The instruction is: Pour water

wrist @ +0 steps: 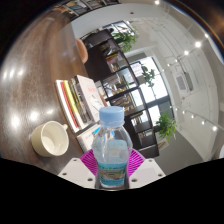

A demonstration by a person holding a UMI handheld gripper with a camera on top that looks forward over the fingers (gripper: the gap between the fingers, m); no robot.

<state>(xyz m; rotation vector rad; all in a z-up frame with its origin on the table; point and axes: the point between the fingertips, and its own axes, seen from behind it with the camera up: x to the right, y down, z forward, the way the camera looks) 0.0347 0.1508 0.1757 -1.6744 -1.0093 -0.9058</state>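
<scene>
Bottle (111,150): clear glossy plastic, blue plastic cap, glossy label. Cup (52,138): smooth cream, matt. Desk (40,70): dark wood, polished, reflective. Books (82,100): paper covers.

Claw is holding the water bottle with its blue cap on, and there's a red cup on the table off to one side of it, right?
Not quite: the cup is cream-white, not red. The gripper view shows the claw holding the water bottle, blue cap on, with that cup on the table beside it.
</scene>
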